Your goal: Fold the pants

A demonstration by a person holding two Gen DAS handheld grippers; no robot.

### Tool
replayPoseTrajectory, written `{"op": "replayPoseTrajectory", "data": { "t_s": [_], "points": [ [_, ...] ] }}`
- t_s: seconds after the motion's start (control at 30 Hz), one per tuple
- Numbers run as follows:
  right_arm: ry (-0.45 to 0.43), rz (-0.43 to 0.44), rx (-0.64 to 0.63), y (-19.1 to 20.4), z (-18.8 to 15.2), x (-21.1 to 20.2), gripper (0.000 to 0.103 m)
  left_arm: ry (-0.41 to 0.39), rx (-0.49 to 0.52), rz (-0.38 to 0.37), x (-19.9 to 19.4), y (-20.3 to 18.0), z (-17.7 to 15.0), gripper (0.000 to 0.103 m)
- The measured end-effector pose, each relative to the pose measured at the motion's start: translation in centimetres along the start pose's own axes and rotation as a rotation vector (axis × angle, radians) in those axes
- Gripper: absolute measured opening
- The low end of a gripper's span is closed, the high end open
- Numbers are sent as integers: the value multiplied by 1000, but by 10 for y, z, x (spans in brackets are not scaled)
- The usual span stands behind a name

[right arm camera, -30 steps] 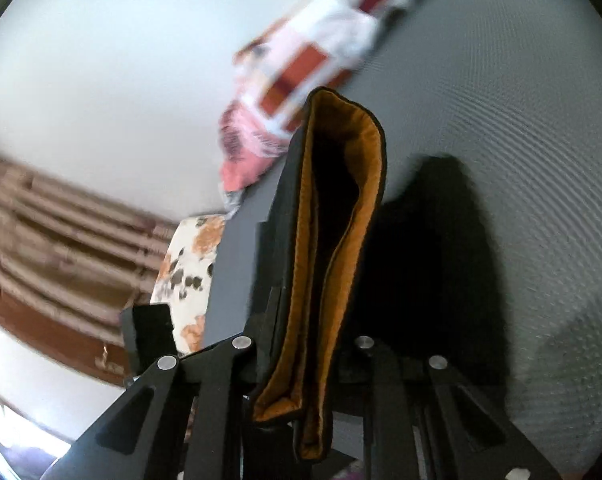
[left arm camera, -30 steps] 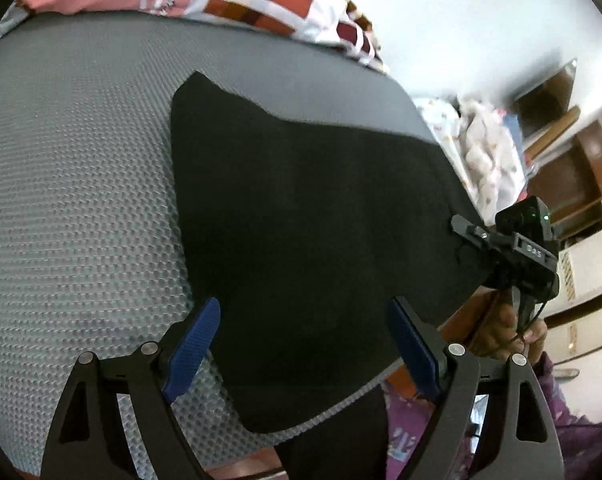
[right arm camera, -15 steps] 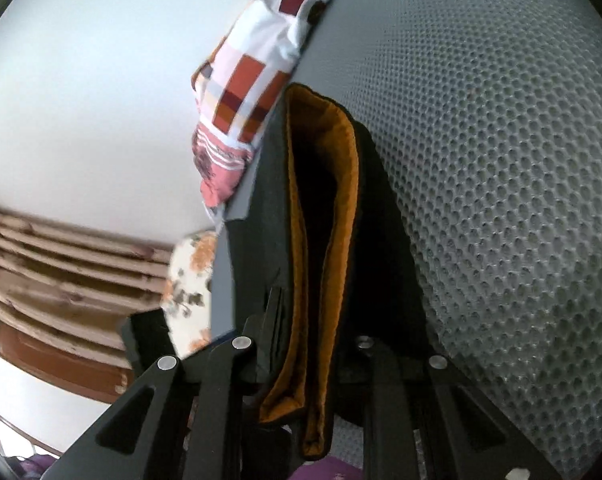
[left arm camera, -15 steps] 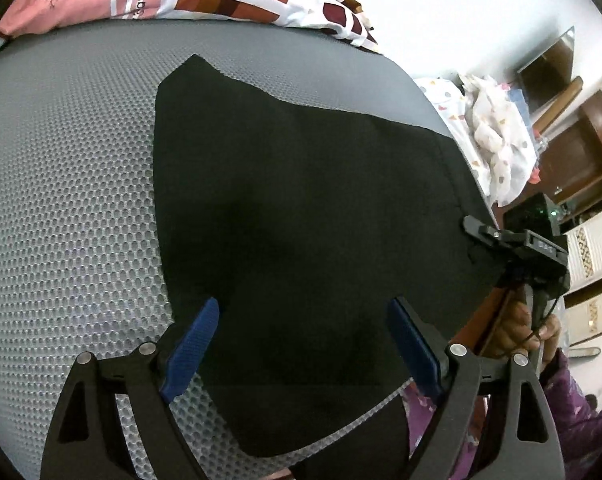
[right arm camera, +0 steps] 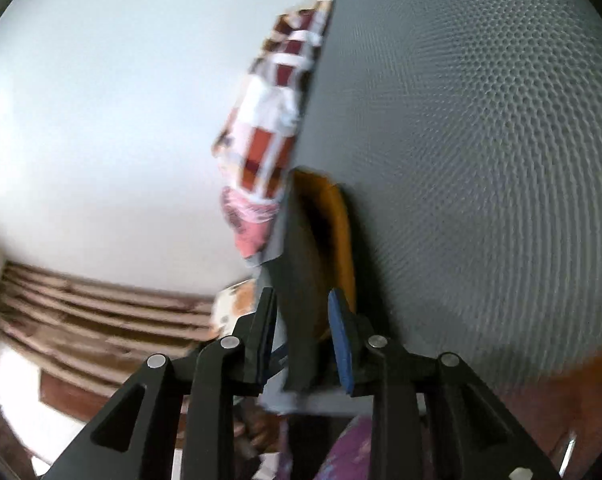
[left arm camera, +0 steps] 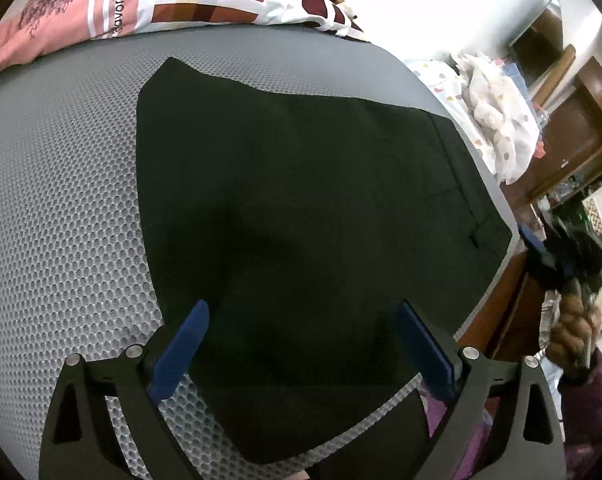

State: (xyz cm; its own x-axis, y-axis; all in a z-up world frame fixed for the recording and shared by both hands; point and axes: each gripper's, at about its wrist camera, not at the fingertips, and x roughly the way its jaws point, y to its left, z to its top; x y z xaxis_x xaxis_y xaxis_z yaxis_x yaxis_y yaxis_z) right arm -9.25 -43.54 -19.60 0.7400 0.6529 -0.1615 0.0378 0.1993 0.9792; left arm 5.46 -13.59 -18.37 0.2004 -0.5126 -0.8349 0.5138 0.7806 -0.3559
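Grey mesh mattress [left arm camera: 61, 208], pink patchwork pillow [left arm camera: 149, 0] at its far edge, white spotted cloth [left arm camera: 497, 120], wooden shelving [left arm camera: 581, 140]

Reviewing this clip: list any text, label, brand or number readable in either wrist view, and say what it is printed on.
"favorite": printed sideways on the pink band of the pillow at the far edge of the grey mattress, left wrist view; the first letter is partly unclear.
The black pants: no readable label.
Right wrist view: blurred, nothing legible.
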Motion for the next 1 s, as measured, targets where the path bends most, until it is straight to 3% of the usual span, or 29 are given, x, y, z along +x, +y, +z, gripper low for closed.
{"op": "replayPoseTrajectory", "data": {
  "t_s": [0.27, 0.43, 0.53, 0.67, 0.7, 0.73, 0.8, 1.0],
  "points": [
    [87, 51, 100, -16, -28, 38, 28, -7, -20, -38, -7, 14, -6, 96],
    [49, -24, 105, -16, -18, 42, 39, -10, -34, -51, -10, 18, -7, 97],
    [33, -13, 110, -14, -13, 39, 49, -17, -30, -57, -15, 23, -12, 97],
    [34, -74, 34, -3, -9, 45, 50, -19, -20, -55, -16, 22, -15, 98],
    [39, -100, 13, -1, -9, 49, 40, -19, -16, -51, -17, 20, -16, 98],
    [51, -127, -13, 3, -9, 54, 13, -19, -15, -48, -17, 19, -16, 98],
    [60, -180, -70, 13, -11, 57, 13, -16, -16, -42, -18, 17, -16, 98],
    [58, -157, -104, 41, -27, 38, 12, -10, -71, -69, -21, 23, -15, 98]
  ]
}}
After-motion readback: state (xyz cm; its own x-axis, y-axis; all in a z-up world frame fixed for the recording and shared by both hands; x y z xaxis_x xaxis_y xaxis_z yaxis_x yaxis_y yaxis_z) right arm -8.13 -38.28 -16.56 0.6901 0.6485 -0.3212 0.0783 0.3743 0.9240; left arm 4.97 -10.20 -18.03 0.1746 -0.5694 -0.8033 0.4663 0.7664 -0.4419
